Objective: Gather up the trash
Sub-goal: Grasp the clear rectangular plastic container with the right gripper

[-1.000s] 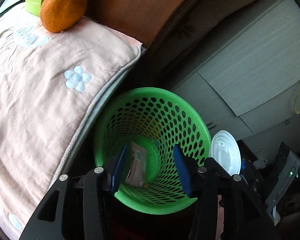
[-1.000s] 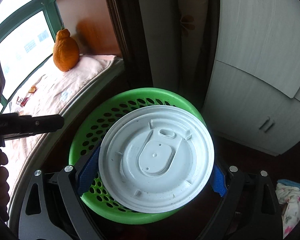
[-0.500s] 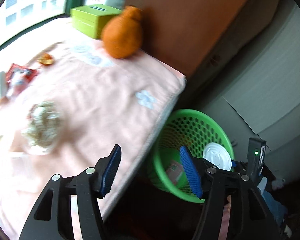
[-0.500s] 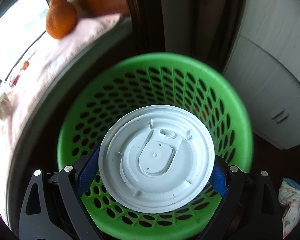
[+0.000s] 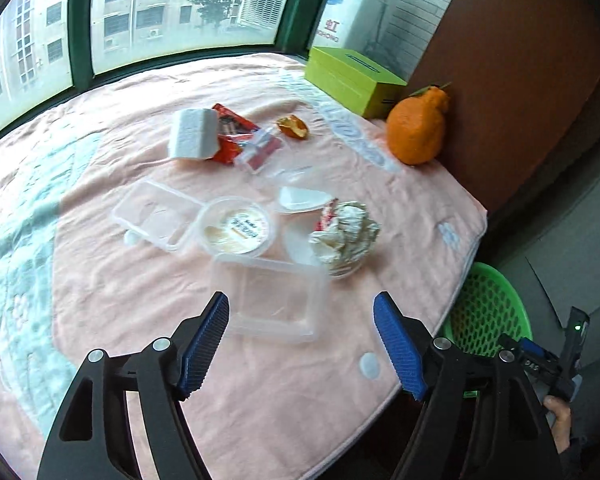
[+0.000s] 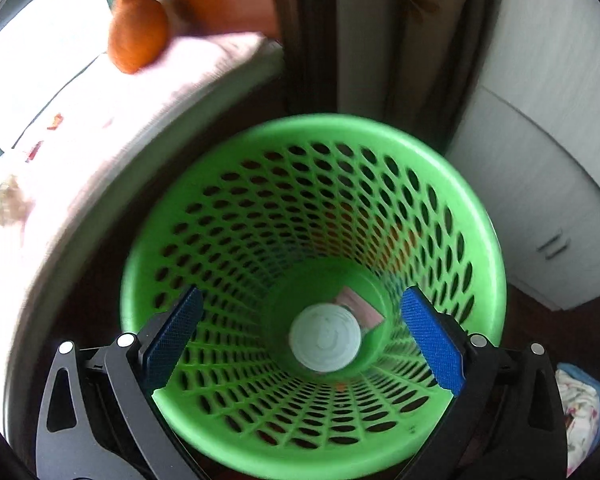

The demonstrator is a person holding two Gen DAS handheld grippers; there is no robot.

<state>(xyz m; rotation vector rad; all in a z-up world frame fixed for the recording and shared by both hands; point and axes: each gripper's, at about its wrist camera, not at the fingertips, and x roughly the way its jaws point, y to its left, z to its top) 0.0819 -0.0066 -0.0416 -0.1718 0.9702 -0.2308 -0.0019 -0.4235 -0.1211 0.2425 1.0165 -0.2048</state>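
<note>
Right gripper (image 6: 298, 340) jaws just opened wide, empty — white lid (image 6: 325, 338) lies in green basket (image 6: 476, 216); left gripper (image 5: 300, 344) opening, empty.

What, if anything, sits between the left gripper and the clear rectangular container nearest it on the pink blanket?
Nothing visible. The left gripper hangs open just short of the clear rectangular container, with only bare pink blanket in the gap. The crumpled tissue and the round tub lie beyond the container, not in front of it.
</note>
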